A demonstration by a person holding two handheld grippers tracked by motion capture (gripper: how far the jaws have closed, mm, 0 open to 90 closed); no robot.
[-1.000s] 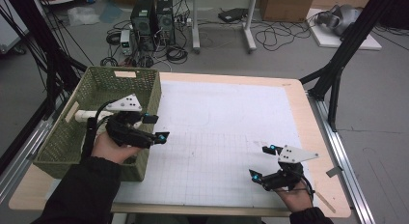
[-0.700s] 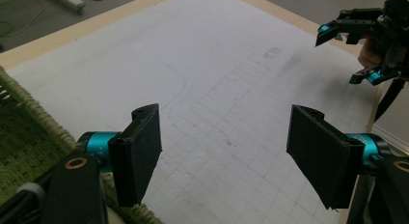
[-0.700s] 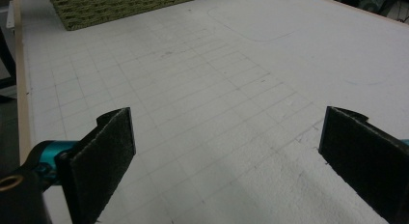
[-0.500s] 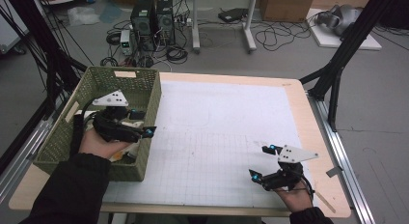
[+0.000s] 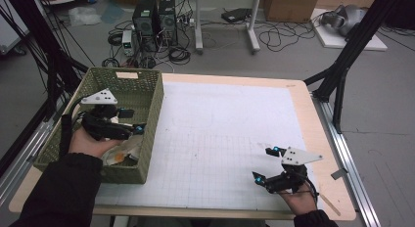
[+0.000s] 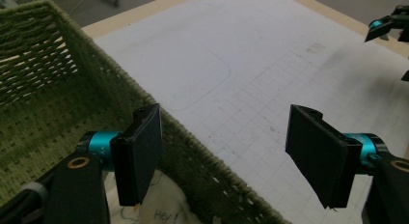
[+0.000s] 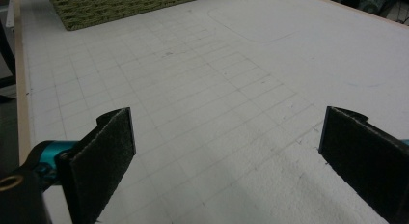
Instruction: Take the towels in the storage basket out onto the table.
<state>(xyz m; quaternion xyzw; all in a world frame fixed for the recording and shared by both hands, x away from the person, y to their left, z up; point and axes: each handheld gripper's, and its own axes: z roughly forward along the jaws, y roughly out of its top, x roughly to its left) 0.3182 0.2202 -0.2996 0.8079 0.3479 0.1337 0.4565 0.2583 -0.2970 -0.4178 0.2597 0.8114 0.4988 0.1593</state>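
A green woven basket (image 5: 155, 104) stands at the table's left edge, with a cream cloth (image 5: 128, 147) lying in its near end. My left gripper (image 5: 133, 120) hovers open over the basket's inside, near the right wall. In the left gripper view its jaws (image 6: 226, 156) stand wide apart, astride the basket wall (image 6: 58, 55), with nothing between them. Below them the cloth (image 6: 164, 209) carries the writing "Hey!". My right gripper (image 5: 265, 163) rests open near the table's front right, above the white gridded mat (image 5: 220, 124). Its jaws (image 7: 226, 161) are empty.
The gridded mat (image 7: 217, 64) covers most of the wooden table (image 5: 318, 139). The basket's base edge (image 7: 120, 4) shows far off in the right gripper view. Black frame legs (image 5: 342, 65), computers and cables stand on the floor beyond the table.
My left gripper has drawn back to the left, from over the mat beside the basket wall to above the basket's inside. It stays open. The right gripper has not moved.
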